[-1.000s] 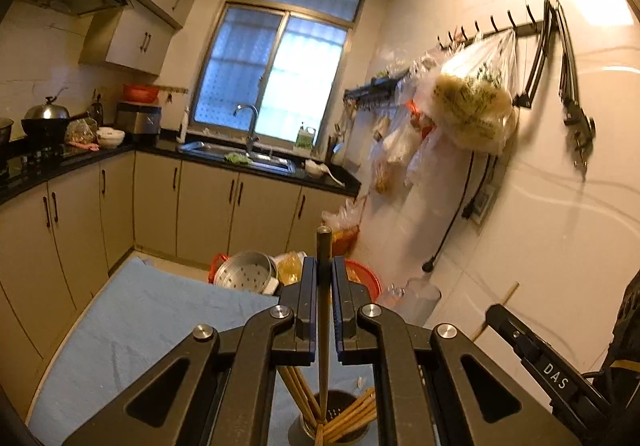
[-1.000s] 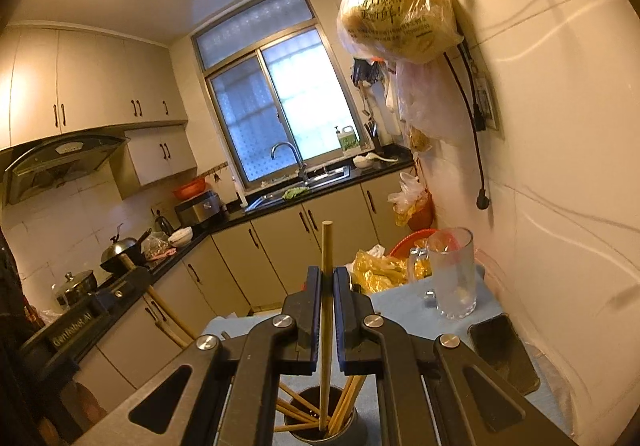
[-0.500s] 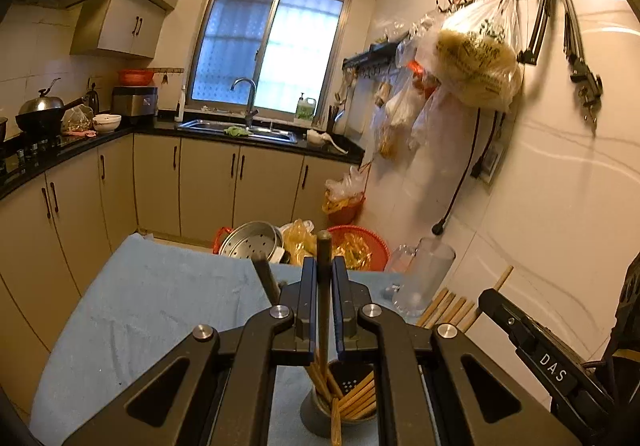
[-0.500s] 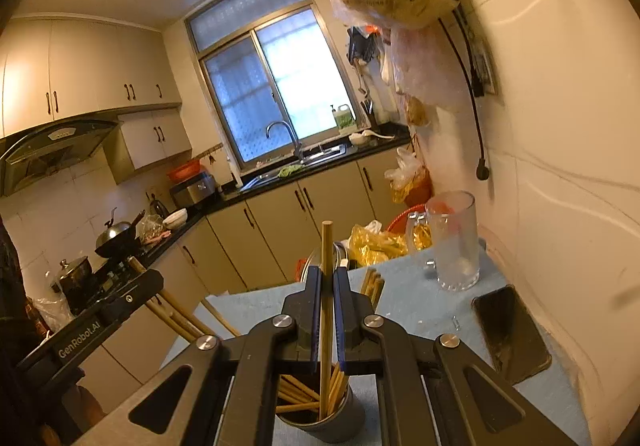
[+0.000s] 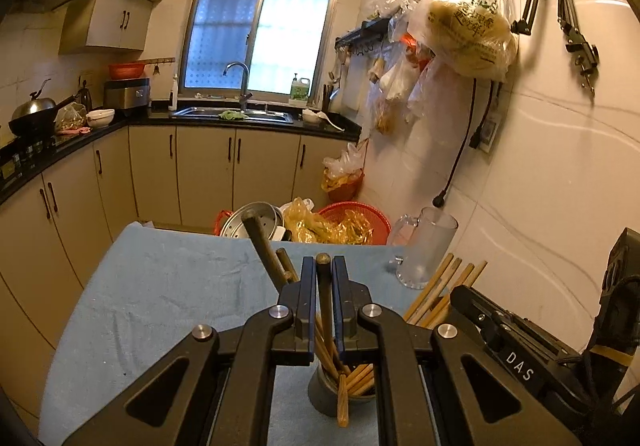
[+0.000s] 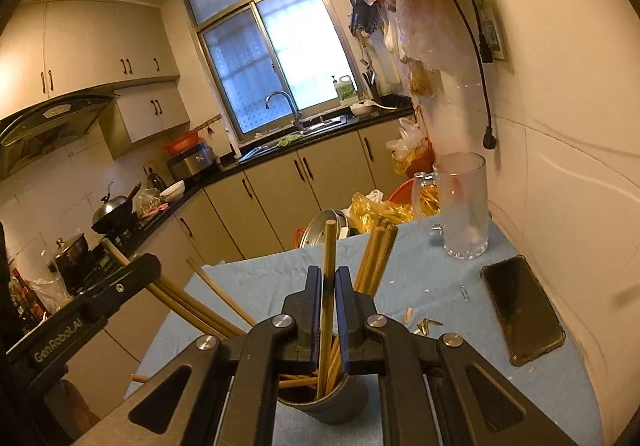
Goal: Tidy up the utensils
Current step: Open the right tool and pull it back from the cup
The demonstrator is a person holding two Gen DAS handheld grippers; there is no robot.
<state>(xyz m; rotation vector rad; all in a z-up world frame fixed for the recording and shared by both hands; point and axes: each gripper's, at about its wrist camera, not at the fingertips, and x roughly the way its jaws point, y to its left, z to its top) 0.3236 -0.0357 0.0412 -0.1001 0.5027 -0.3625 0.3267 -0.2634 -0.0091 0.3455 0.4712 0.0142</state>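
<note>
A grey utensil cup [image 5: 326, 396] stands on the blue cloth [image 5: 168, 298] and holds several wooden chopsticks [image 5: 440, 290]. My left gripper [image 5: 323, 276] is shut on a dark chopstick [image 5: 325, 302] whose lower end is inside the cup. My right gripper [image 6: 328, 286] is shut on a light wooden chopstick [image 6: 329, 258] that also reaches down into the cup [image 6: 332, 404]. More chopsticks [image 6: 378, 254] lean out of the cup. The right gripper's body [image 5: 516, 342] shows at the left wrist view's lower right, and the left gripper's body [image 6: 80, 318] at the right wrist view's left.
A clear glass mug [image 6: 464, 206] stands at the far right of the cloth, near the tiled wall. A black phone [image 6: 520, 306] lies on the right. Small scraps [image 6: 424, 324] lie by it. A steel pot [image 5: 252, 220] and red basket [image 5: 352, 220] sit beyond the table's far edge.
Both grippers rose and tipped downward over the last second, each still clamping its chopstick. The cup and table now show more fully below them.
</note>
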